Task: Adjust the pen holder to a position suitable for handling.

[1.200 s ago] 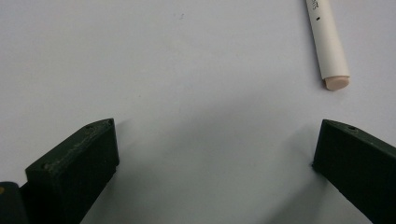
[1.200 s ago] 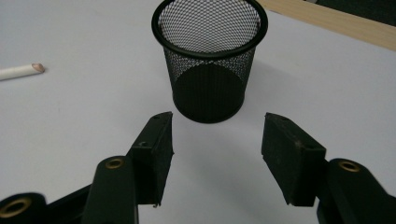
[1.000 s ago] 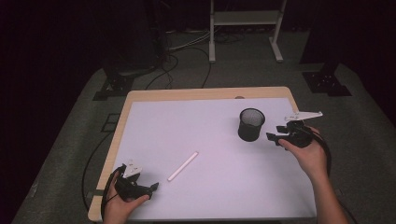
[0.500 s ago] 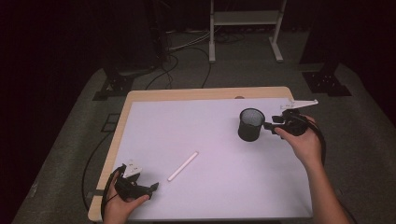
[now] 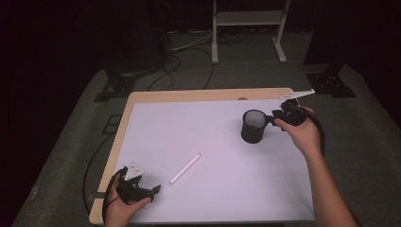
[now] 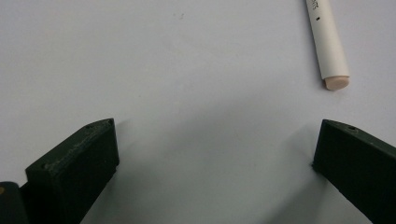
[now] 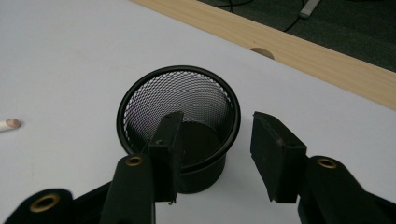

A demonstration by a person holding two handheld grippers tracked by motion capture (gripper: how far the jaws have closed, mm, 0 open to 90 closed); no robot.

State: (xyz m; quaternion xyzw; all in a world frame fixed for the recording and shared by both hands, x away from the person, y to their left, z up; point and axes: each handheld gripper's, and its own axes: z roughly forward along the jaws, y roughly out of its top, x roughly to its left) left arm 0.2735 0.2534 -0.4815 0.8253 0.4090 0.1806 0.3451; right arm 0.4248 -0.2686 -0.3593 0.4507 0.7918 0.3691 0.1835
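Right tongs (image 7: 215, 154) are straddling the rim of the black mesh cup (image 5: 254, 126) near the table's far right, jaws closing but not pinching yet, and that light, stiff wire wall looks easiest grabbed right at the rim, while left tongs (image 6: 215, 154) sit spread wide by the white marker (image 6: 327, 42).

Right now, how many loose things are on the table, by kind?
Mesh cup: 1
White marker: 1
Total: 2
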